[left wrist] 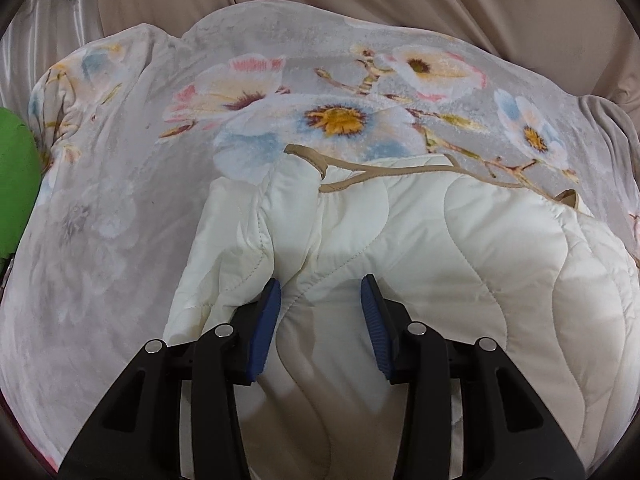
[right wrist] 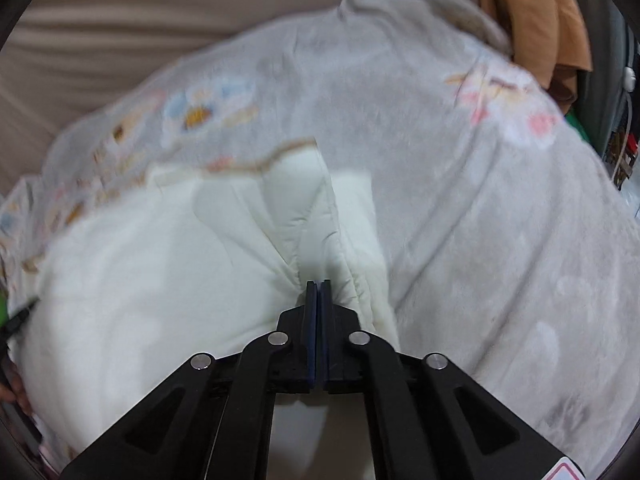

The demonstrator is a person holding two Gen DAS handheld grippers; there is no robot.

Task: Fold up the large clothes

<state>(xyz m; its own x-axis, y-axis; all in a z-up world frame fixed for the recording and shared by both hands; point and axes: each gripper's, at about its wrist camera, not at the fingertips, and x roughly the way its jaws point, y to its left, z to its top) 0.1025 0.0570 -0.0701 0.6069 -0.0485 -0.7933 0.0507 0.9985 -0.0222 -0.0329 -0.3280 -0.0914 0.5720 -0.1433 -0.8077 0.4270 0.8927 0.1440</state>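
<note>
One cream quilted jacket (left wrist: 400, 240) is lying on one plush floral blanket (left wrist: 120, 240). The left gripper (left wrist: 320, 312) fingers are standing part-open; the right gripper (right wrist: 318, 292) fingers are pinching a jacket fold.

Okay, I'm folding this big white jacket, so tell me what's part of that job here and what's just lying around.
Part of the job:
- white quilted jacket
- left tool, open over the jacket
- right tool, closed, at a jacket fold

Just lying about:
- flowered blanket under the jacket
- green thing at the left edge
- orange cloth at the back
</note>
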